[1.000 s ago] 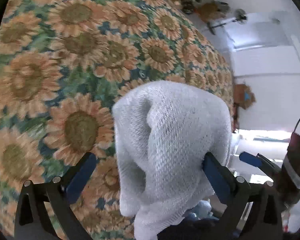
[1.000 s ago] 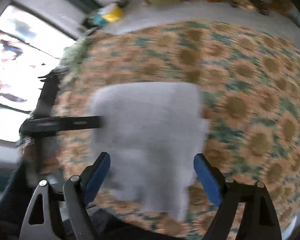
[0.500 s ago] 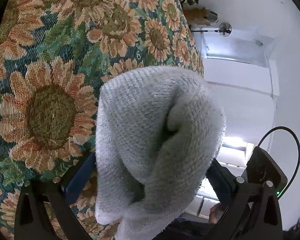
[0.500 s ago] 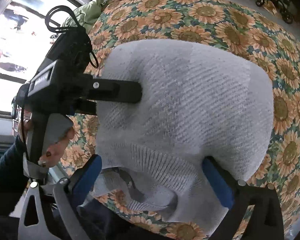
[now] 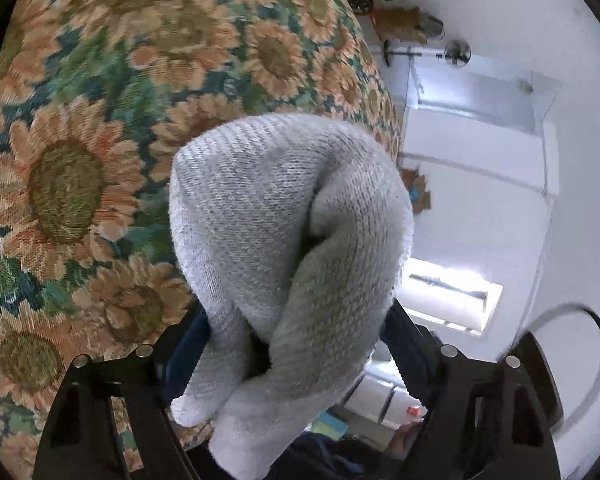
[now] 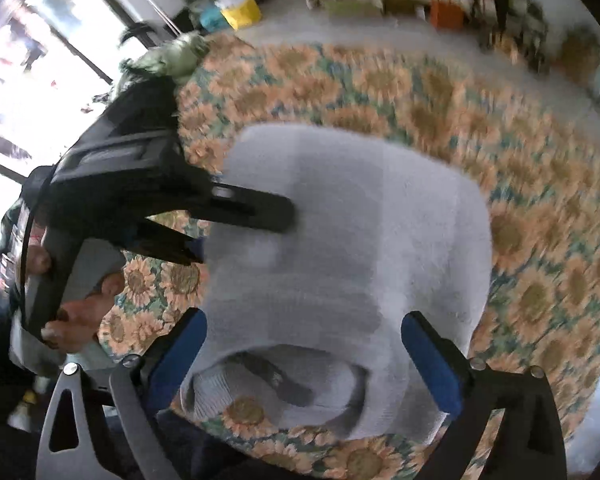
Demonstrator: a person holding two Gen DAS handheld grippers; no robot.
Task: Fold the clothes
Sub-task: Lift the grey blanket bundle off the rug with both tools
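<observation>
1. Left claw has just been narrowing, and a bunched end of the grey knit sweater sits between its blue pads; the knit bulges out past both fingers and covers most of them, so the pads look pressed into the fabric from both sides.
2. Right claw stands wide, its blue fingers on either side of the sweater near the neck opening; the left pad is just beside the knit and the right pad is at its edge, but blur makes it hard to say whether either one touches.
3. Sweater lies as a folded grey bundle on the sunflower-patterned cloth, close to the near edge of that surface, with the ribbed collar turned toward the right claw.
4. From the right wrist view, the left claw comes in from the left side, its black finger laid over the left end of the bundle, and a hand grips its handle.
5. From the left wrist view, the gathered end rises in a hump with a deep crease down its middle, and the sunflower cloth spreads out behind it.
6. A crumpled green garment lies at the far left edge of the cloth.
</observation>
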